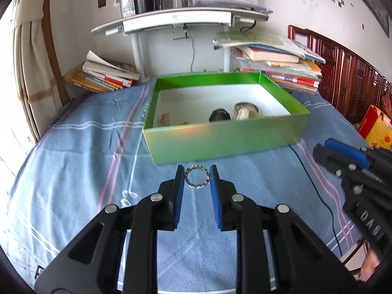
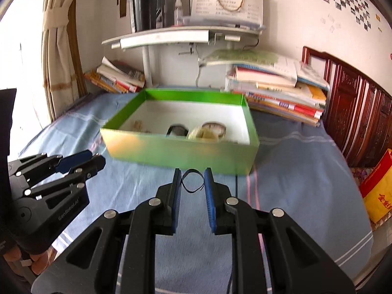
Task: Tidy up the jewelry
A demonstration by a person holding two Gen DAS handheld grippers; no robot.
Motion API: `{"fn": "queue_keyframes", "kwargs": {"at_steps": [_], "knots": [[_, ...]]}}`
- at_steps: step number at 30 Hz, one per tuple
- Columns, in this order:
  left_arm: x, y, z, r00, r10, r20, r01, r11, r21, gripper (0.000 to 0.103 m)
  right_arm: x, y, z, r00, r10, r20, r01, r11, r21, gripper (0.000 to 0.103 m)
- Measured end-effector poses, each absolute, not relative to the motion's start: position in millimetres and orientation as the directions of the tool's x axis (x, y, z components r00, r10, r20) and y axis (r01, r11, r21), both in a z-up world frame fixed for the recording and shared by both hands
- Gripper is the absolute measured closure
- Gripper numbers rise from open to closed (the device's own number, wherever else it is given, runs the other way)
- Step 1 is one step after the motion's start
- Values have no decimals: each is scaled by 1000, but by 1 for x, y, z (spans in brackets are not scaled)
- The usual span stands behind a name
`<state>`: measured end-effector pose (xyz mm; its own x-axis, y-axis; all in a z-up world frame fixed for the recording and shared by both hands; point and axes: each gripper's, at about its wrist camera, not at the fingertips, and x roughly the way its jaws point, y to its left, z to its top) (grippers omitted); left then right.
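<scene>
My left gripper is shut on a silver ring-shaped bracelet, pinched by its sides above the blue cloth. My right gripper is shut on a thin black loop, a cord or hair band, held between its blue pads. An open green box with a white inside stands just beyond both grippers; it holds a dark bracelet, a pale beaded piece and small gold bits. The same box shows in the right wrist view. Each gripper appears in the other's view: the right gripper, the left gripper.
A blue striped cloth covers the table. Book stacks lie behind the box on both sides, under a white shelf. A black cable runs over the cloth at right. A red and yellow bag and a carved wooden headboard stand right.
</scene>
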<state>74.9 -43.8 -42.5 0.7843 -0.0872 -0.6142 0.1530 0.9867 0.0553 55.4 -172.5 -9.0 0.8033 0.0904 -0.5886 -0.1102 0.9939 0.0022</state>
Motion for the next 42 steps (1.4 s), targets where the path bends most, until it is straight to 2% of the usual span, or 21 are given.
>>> {"fn": "queue_keyframes", "kwargs": {"at_steps": [6,11,18,24,25,26,27,28,30,32,34,36,40,42], "knots": [[96,-45,-12,800,-99,-592,170,983,66,82,84,-176,26,839,64,-541,-88,996,-18,84],[129,-44,14,829,-68,-555,143,985,93,82,125,-179,37,841,66,-538,-78,997,1,84],[181,-43,21,834,-38,-550,118,987,110,82,194,-180,11,789,74,-610,-73,997,26,84],[221,-52,-3,794,-34,-606,128,986,112,81,229,-181,-26,728,72,-682,-60,997,41,84],[227,-54,-9,787,-30,-616,130,984,118,81,231,-182,-29,726,74,-683,-57,997,47,80],[229,-55,-12,783,-29,-621,131,984,120,71,231,-182,-30,728,72,-682,-53,997,49,74],[233,-55,-17,777,-27,-629,131,984,120,62,231,-184,-31,732,64,-678,-44,998,47,59],[235,-55,-20,778,-25,-628,127,985,118,47,229,-185,-29,741,59,-669,-37,998,46,49],[235,-55,-23,781,-22,-624,124,985,121,43,224,-187,-26,755,50,-654,-31,999,41,47],[234,-55,-25,780,-27,-625,127,985,116,34,218,-188,-21,764,44,-643,-30,999,33,44],[230,-53,-25,782,-28,-622,121,987,107,28,208,-190,-14,781,35,-623,-18,999,32,30],[223,-50,-21,788,-29,-615,114,989,99,24,195,-191,-8,797,29,-603,-10,999,35,22],[201,-40,-13,811,-26,-585,89,993,80,16,169,-193,1,811,13,-585,11,999,36,8],[182,-36,-9,825,-26,-564,78,995,69,14,150,-192,5,827,1,-562,23,999,35,6]]}}
